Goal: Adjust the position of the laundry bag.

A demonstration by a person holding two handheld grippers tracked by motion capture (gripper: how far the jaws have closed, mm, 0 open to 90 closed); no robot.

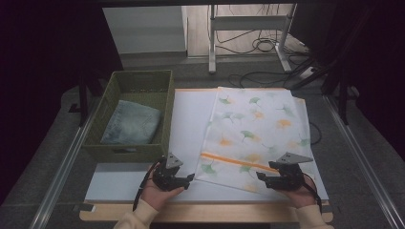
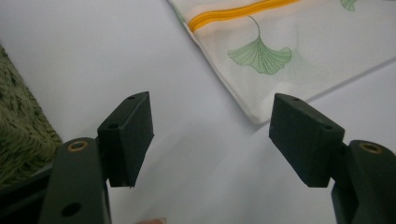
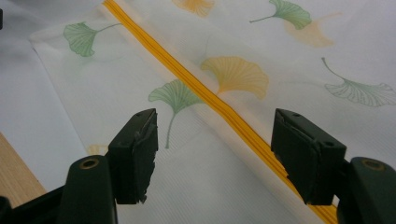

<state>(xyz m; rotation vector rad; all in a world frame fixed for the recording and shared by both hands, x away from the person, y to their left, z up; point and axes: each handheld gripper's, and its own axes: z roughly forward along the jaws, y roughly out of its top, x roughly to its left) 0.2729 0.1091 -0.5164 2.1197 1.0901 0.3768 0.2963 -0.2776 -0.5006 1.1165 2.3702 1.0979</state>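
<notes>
Across the right half of the table lies the white cloth printed with green and orange ginkgo leaves (image 1: 250,129), spread flat on a pale sheet (image 1: 191,129), its orange stripe (image 1: 234,162) running slantwise near the front edge. Right gripper (image 1: 263,177) hovers at the cloth's front right part, jaws spread wide with nothing between them; in the right gripper view the stripe (image 3: 205,93) passes between the two black jaws and the fabric (image 3: 201,154) lies below them untouched. Left gripper (image 1: 188,179) sits just off the cloth's front left corner, jaws likewise apart and empty, over bare sheet (image 2: 116,60); that corner (image 2: 261,70) shows just beyond them in the left gripper view. Toward the table's left edge stands a green woven basket (image 1: 165,119) holding a folded pale blue denim piece (image 1: 131,124), well apart from both grippers.
</notes>
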